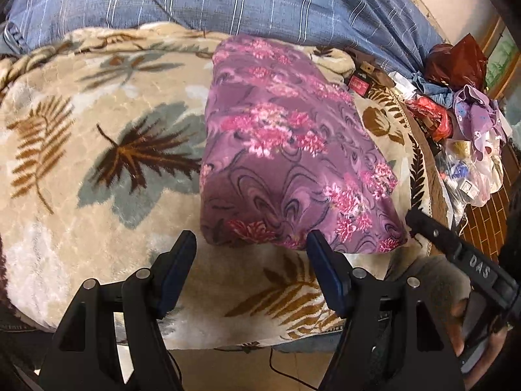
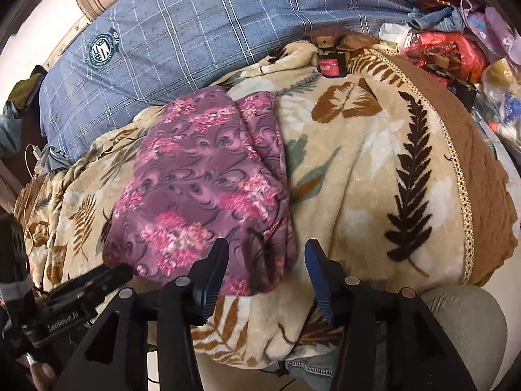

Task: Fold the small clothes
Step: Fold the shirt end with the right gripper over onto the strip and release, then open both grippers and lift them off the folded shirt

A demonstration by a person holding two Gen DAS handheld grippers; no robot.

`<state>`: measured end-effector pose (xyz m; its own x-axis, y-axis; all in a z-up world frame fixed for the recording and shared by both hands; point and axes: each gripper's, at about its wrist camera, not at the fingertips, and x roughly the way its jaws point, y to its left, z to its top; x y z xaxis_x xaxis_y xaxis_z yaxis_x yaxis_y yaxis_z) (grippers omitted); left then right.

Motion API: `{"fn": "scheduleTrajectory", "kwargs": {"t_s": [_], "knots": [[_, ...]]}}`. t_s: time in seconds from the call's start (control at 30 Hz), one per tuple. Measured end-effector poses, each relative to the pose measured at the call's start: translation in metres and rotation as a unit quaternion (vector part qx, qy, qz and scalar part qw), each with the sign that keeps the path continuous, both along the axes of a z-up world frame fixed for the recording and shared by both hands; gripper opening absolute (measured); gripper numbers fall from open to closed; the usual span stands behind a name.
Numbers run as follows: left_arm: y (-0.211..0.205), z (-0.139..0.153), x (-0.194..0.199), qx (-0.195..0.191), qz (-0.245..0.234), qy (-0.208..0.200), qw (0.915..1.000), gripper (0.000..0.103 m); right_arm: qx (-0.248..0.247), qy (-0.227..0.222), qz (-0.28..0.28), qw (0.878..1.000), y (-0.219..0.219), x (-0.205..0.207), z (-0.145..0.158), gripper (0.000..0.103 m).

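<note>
A purple garment with pink flowers [image 1: 286, 150] lies folded on a beige leaf-patterned blanket [image 1: 97, 137]. It also shows in the right wrist view [image 2: 202, 182]. My left gripper [image 1: 250, 244] is open and empty, just in front of the garment's near edge. My right gripper [image 2: 265, 254] is open and empty, over the garment's near right corner. The right gripper's body [image 1: 456, 247] shows at the right of the left wrist view. The left gripper's body [image 2: 84, 286] shows at the lower left of the right wrist view.
A blue checked quilt [image 1: 228, 0] lies behind the blanket. A pile of plastic bags and clothes [image 1: 462, 104] sits at the right, also in the right wrist view [image 2: 462, 42]. A small red box [image 2: 332, 65] rests at the blanket's far edge.
</note>
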<state>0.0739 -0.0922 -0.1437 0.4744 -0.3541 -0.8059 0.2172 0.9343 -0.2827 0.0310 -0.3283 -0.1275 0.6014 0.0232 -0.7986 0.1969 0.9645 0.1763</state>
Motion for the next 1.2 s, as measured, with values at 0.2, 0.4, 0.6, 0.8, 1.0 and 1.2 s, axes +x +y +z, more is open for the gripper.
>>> {"fn": "scheduleTrajectory", "kwargs": {"t_s": [0.2,0.4,0.6,0.8,1.0,1.2], "knots": [[0.001,0.02,-0.009,0.022,0.002,-0.044,0.9988,0.07,-0.035,-0.013,-0.001,0.999,0.015,-0.015,0.008,0.053],[0.007,0.039,-0.022,0.031,0.003,-0.077,0.9965,0.07,-0.034,-0.029,0.011,0.999,0.026,-0.024,0.023,0.054],[0.013,0.044,-0.026,0.033,0.008,-0.074,0.9967,0.07,-0.027,-0.035,0.024,0.999,0.036,-0.028,0.033,0.057],[0.018,0.044,-0.031,0.036,0.014,-0.068,0.9969,0.07,-0.016,0.042,0.057,0.997,0.05,-0.027,0.017,0.058],[0.032,0.047,-0.036,0.032,0.025,-0.064,0.9971,0.07,-0.038,0.058,0.079,0.994,0.067,-0.039,0.005,0.058],[0.049,0.053,-0.043,0.036,0.042,-0.067,0.9962,0.07,-0.064,0.056,0.099,0.991,0.088,-0.035,0.009,0.058]]}}
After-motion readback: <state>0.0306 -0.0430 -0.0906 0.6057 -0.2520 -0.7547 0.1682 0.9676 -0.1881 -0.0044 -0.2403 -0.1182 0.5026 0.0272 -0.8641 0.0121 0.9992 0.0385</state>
